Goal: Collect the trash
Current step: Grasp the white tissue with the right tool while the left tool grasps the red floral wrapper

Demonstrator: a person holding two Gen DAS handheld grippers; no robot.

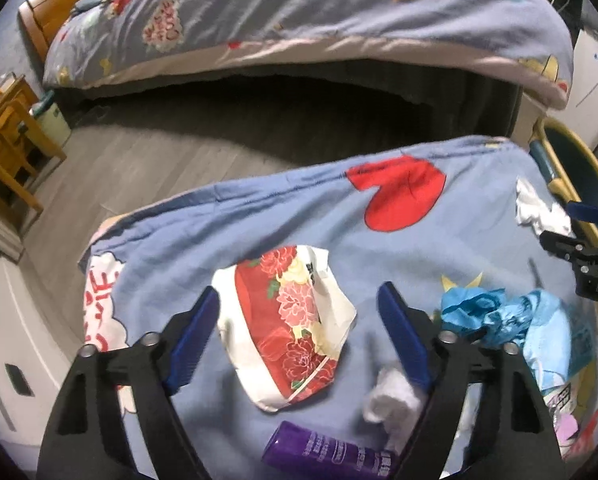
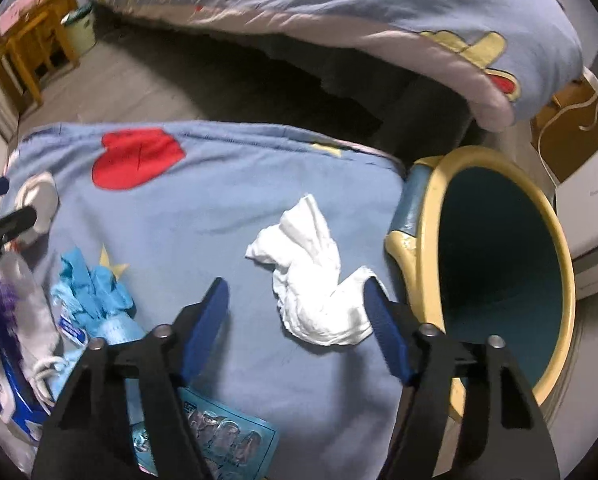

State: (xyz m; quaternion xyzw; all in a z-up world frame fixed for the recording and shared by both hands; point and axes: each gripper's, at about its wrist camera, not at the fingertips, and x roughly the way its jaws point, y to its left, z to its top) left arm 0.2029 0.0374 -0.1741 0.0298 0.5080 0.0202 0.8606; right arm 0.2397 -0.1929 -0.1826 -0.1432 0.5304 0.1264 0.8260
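Your left gripper (image 1: 299, 312), black-armed with blue pads, hung with its jaws apart around a crumpled red floral wrapper with a white border (image 1: 287, 328) lying on the blue cartoon-print quilt (image 1: 259, 216); neither pad touched it. Nearest the lens, a purple plastic tube (image 1: 323, 454) ran out of the bottom of the frame, and a small white tissue wad (image 1: 391, 398) sat half hidden behind the right-hand finger. A crumpled light-blue wrapper (image 1: 499, 320) lay just beyond, partly behind that same finger.

Your right gripper (image 2: 295, 304) also stood apart, over a twisted white tissue (image 2: 311, 288). The right pad overlapped the tissue's edge, though contact was hard to judge; the left pad was well clear. A teal blister pack (image 2: 235, 444) was cut off beneath the left finger.

Beside the quilt's edge stood a teal waste bin with a yellow rim (image 2: 555, 248), its far side lost at the frame edge. Farther off, motion blur smeared a second bed under matching bedding (image 1: 299, 20) and a wooden side table (image 1: 7, 152).
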